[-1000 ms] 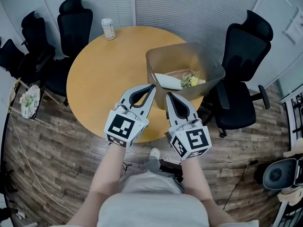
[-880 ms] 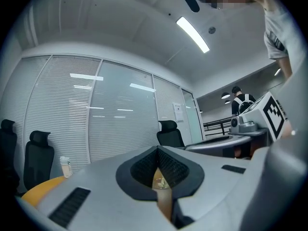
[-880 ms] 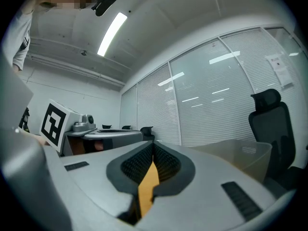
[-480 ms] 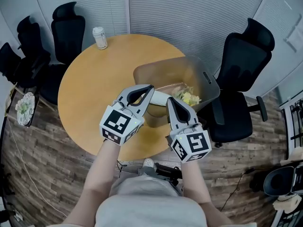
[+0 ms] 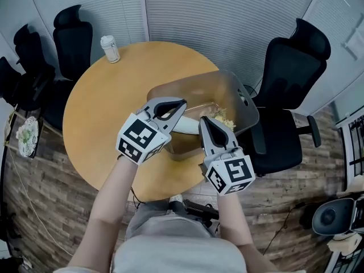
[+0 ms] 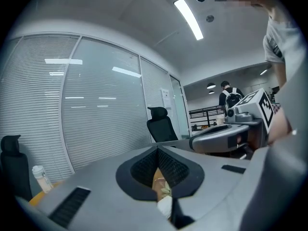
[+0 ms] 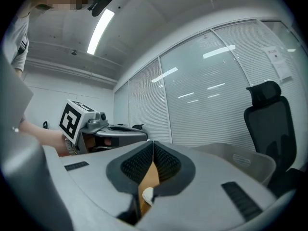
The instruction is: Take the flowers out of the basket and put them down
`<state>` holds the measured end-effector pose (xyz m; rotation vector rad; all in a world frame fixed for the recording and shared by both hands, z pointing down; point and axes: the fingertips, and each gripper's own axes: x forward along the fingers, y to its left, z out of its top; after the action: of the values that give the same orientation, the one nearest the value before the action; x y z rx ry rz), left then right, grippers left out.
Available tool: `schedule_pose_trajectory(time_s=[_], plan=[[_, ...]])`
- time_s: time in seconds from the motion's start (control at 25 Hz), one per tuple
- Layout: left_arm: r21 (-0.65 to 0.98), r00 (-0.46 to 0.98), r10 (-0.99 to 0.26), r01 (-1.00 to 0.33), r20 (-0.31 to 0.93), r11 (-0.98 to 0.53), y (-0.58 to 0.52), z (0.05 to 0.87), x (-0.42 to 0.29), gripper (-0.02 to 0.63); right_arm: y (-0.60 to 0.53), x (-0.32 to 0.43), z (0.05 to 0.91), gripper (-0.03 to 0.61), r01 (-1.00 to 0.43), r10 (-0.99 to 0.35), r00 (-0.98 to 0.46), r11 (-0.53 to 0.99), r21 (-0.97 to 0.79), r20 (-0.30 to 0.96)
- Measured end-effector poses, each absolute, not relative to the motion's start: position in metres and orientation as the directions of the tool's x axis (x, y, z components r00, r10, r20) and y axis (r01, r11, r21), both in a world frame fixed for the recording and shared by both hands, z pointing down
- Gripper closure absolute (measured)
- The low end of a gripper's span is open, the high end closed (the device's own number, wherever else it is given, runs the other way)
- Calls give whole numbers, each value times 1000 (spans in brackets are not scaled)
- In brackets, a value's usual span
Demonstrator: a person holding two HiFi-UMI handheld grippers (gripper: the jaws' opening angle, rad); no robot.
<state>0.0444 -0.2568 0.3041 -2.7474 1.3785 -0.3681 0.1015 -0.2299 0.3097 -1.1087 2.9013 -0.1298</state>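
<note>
While both tools hang over the near side of the basket (image 5: 238, 93), neither grips anything. Left tool (image 5: 182, 103): jaws pressed together, empty. Right tool (image 5: 203, 121): jaws together too, empty, at 4 o'clock from the left one. The basket is translucent brown and sits at the 3-4 o'clock edge of the round wooden table (image 5: 96, 118). Flowers (image 5: 225, 117), yellow-green in a white wrap, lie inside the basket just past the right tool's tip. White bottle (image 5: 109, 49) stands upright at the table's 11 o'clock. Black office chair (image 5: 290, 61) is off the table at 2 o'clock.
</note>
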Motion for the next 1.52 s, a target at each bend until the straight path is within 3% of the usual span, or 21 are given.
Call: schedule_pose_trajectory(time_s=[0.4,0.76,1.0,1.16,1.32,1.52], plan=[[-165,681,-675,-659,283,-734,-305,309,64,612,-266,113,312,552,-719,-718,-695,691,-73,43],[-279,728,-534,-456,429,-845,-328,332,76,612,-306,121,306,552,-770,-766,-638,636,-52,76],[-236,750,-418,-345,512,-908,-334,360,80,595,-325,116,310,552,-795,-789,-606,607,-25,103],[-201,725,-289,-208,625,-957,-328,390,87,548,-335,111,312,552,-799,-793,-599,601,-12,115],[-184,644,-184,-69,743,-981,-323,418,95,546,-340,113,314,552,-803,-796,-593,595,-22,123],[-107,549,-78,21,832,-994,-320,451,99,514,-343,119,314,552,-812,-803,-581,584,-19,133]])
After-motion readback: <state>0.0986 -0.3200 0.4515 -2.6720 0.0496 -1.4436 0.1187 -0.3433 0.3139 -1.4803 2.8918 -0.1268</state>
